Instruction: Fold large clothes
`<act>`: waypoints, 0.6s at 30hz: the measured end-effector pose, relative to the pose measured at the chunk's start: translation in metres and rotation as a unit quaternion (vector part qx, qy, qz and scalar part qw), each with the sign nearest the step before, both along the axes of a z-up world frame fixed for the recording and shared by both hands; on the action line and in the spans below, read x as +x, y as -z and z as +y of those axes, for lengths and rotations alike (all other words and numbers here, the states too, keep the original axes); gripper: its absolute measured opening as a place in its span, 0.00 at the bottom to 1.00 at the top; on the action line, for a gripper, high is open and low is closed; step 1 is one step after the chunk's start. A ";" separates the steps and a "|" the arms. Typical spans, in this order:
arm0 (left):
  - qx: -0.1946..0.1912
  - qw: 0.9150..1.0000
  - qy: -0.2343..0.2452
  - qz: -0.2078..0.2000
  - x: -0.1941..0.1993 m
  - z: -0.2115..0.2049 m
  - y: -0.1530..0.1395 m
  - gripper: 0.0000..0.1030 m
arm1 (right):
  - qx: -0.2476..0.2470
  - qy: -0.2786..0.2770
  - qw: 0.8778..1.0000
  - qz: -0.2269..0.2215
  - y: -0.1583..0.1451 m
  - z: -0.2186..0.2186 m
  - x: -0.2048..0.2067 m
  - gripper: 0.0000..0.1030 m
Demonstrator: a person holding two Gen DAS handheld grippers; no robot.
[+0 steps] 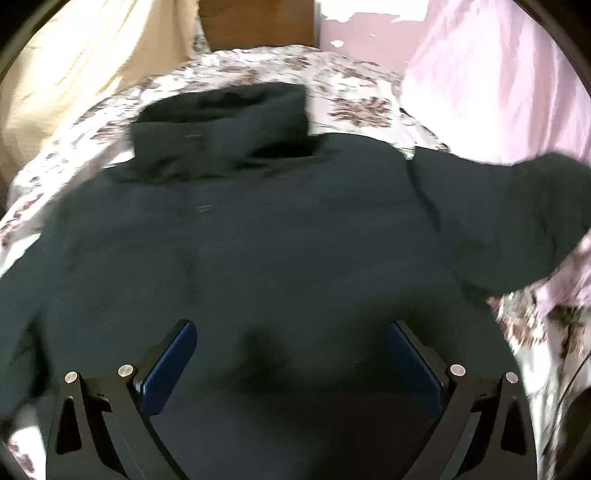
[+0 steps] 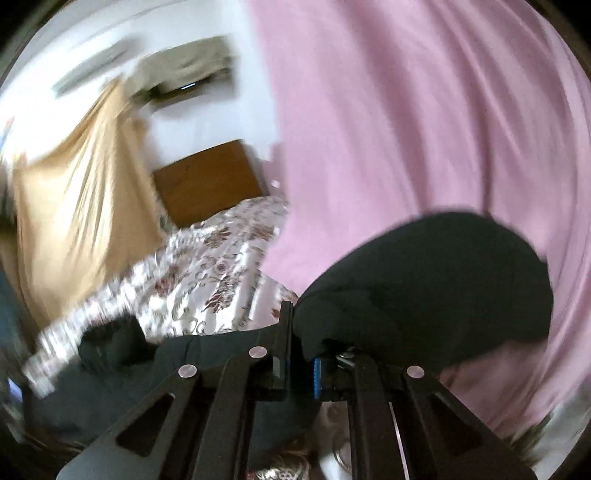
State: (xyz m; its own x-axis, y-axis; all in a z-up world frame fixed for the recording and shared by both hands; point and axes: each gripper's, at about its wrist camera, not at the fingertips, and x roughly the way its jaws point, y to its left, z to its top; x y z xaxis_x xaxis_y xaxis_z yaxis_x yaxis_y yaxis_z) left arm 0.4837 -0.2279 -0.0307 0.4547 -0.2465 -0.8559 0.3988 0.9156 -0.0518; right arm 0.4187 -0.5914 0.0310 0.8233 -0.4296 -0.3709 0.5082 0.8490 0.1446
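Right tool (image 2: pixel 295 325) pinches the dark sweater (image 1: pixel 258 240) sleeve (image 2: pixel 424 288) — left tool (image 1: pixel 291 343) spread above its body.

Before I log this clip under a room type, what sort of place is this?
Most likely a bedroom. A floral bedspread covers what looks like a bed, with a wooden headboard at its far end and a pink curtain beside it. A dark hooded sweatshirt lies spread on the bedspread.

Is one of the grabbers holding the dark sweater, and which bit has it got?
Yes. The right gripper is pinching the dark sweater by its sleeve. The left gripper is open and holds nothing.
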 end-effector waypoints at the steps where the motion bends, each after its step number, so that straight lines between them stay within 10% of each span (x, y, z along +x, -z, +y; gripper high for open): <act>1: 0.004 1.000 -0.008 -0.002 -0.002 0.022 -0.004 1.00 | -0.019 -0.009 1.000 0.006 -0.010 0.013 0.008 0.08; 9: -0.023 0.994 -0.104 0.021 -0.009 0.163 -0.015 1.00 | -0.220 -0.136 0.961 0.100 -0.038 0.204 0.111 0.07; 14: -0.018 0.989 -0.144 0.000 -0.018 0.229 -0.019 1.00 | -0.403 -0.227 0.863 0.203 0.028 0.351 0.144 0.07; 18: -0.018 0.986 -0.162 -0.013 -0.021 0.258 -0.016 1.00 | -0.454 -0.285 0.807 0.248 0.085 0.417 0.137 0.08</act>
